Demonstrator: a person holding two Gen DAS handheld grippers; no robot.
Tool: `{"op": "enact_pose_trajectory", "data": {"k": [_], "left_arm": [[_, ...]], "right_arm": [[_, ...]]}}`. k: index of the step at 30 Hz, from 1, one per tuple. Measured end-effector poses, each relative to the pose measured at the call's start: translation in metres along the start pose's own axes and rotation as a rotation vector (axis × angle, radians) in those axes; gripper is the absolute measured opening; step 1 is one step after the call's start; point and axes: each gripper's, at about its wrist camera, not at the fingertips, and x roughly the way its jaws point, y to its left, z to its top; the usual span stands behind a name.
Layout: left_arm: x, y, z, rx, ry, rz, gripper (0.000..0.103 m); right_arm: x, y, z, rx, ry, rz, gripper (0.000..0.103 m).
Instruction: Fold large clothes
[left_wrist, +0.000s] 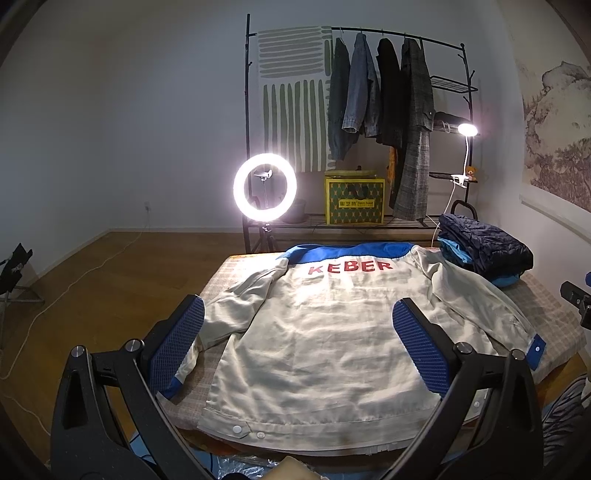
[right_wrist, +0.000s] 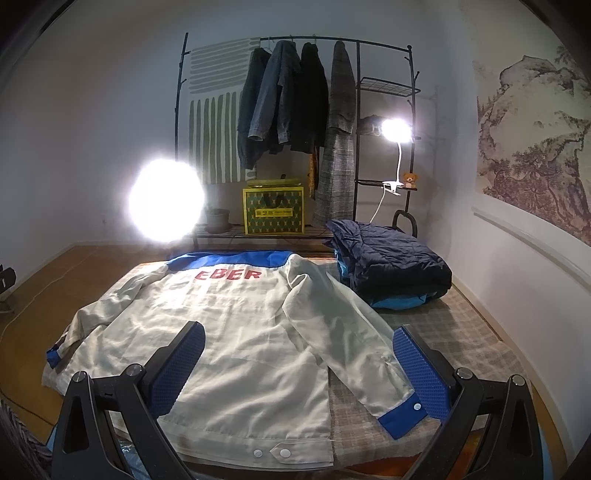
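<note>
While both grippers, left (left_wrist: 299, 350) and right (right_wrist: 299, 365), gape empty above the cream blue-collared cotton jacket (left_wrist: 325, 332), I judge the blue-cuffed sleeve (right_wrist: 400, 415), lower right, the best first pinch.

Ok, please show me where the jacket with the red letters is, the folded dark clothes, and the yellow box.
jacket (left_wrist: 325, 325): left wrist view, middle of its back panel.
folded dark clothes (right_wrist: 391, 254): right wrist view, top of the navy quilted layer.
yellow box (right_wrist: 273, 212): right wrist view, its front face.
</note>
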Motion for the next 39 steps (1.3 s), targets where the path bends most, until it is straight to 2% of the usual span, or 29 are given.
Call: {"op": "enact_pose_trajectory", "data": {"k": [39], "left_arm": [[0.0016,0.0006,0.0004,-0.003,-0.004,0.0,0.103]], "right_arm": [[-0.0052,-0.0009,0.0059,-0.003,-0.016,-0.031,0.103]]}}
